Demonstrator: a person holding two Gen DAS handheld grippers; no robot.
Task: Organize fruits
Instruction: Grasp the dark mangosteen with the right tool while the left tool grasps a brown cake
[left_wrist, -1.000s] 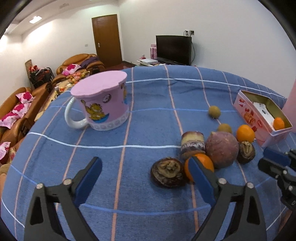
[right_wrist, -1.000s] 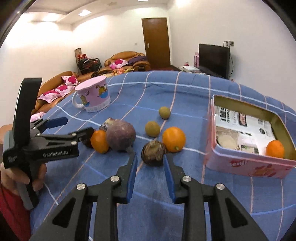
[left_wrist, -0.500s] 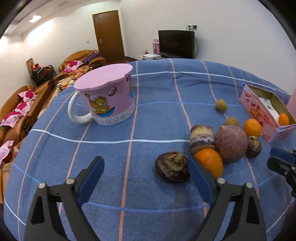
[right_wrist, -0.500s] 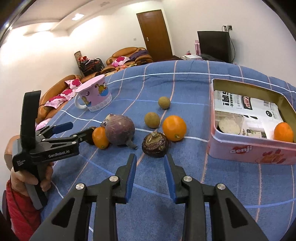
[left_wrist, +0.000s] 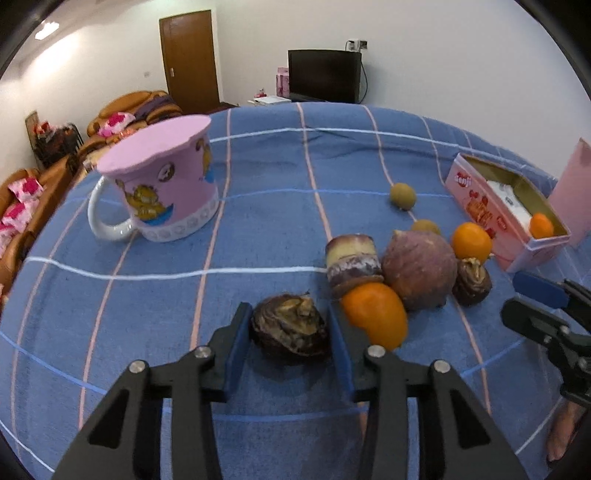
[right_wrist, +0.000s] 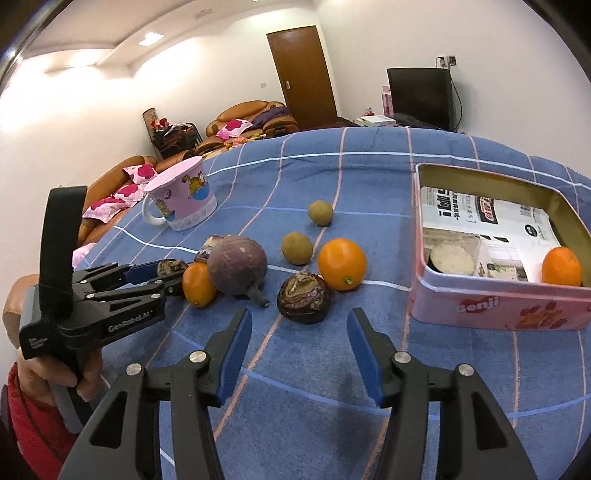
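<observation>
The left gripper (left_wrist: 290, 332), wide a moment ago, is closing on the dark water chestnut (left_wrist: 290, 330); the right gripper (right_wrist: 299, 341) is opening, empty.

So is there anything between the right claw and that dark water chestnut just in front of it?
Nothing visible: only bare blue cloth lies between the opening right claw and the water chestnut, which sits just beyond its fingertips.

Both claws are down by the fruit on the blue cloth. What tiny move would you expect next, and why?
Probably the left gripper finishes squeezing the dark brown, wrinkled chestnut-like bulb and lifts it: its jaws are closing with the bulb between the blue pads. The open pink tin box already holds an orange.
</observation>
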